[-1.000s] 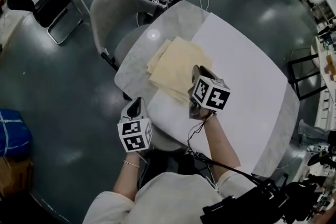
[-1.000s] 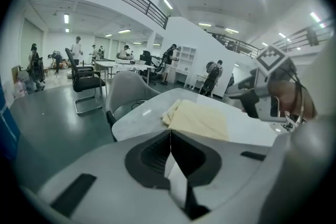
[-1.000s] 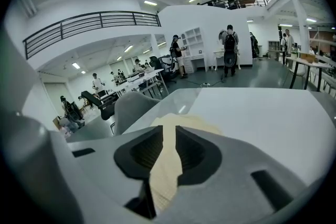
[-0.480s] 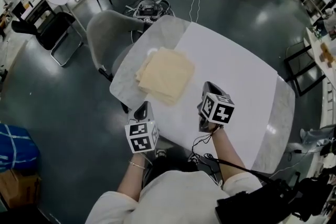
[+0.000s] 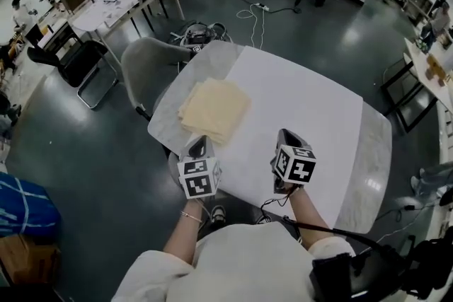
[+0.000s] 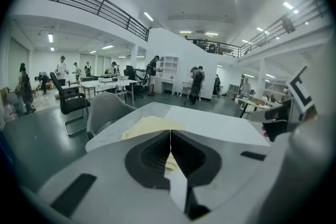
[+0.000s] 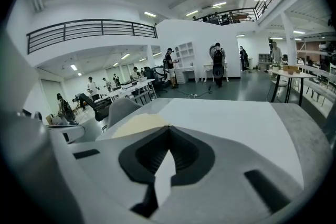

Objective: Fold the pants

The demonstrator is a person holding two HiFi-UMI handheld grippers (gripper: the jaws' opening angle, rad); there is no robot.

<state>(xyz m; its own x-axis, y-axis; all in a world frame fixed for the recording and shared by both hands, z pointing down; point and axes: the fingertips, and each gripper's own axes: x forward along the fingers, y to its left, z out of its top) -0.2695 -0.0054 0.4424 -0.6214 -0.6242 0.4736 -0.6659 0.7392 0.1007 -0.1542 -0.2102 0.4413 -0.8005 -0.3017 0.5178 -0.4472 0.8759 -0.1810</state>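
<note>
**Operator A:** Report status, left to right.

**Operator B:** My left gripper (image 5: 200, 147) is clenched on nothing, near the front edge of the table (image 5: 304, 102). The pants (image 5: 214, 109) lie folded flat on the table's left part, just beyond it. My right gripper (image 5: 286, 134) is clenched and empty.

**Operator A:** Handling?

**Operator B:** I judge them light, limp and not fragile. I would pinch a folded edge through all layers.

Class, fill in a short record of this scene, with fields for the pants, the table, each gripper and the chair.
table: white top, grey borders
pants: folded cream stack, lying near the table's left edge
left gripper: jaws together, empty, apart from the pants
right gripper: jaws together, empty, above the table
chair: grey, by the table's left side
</note>
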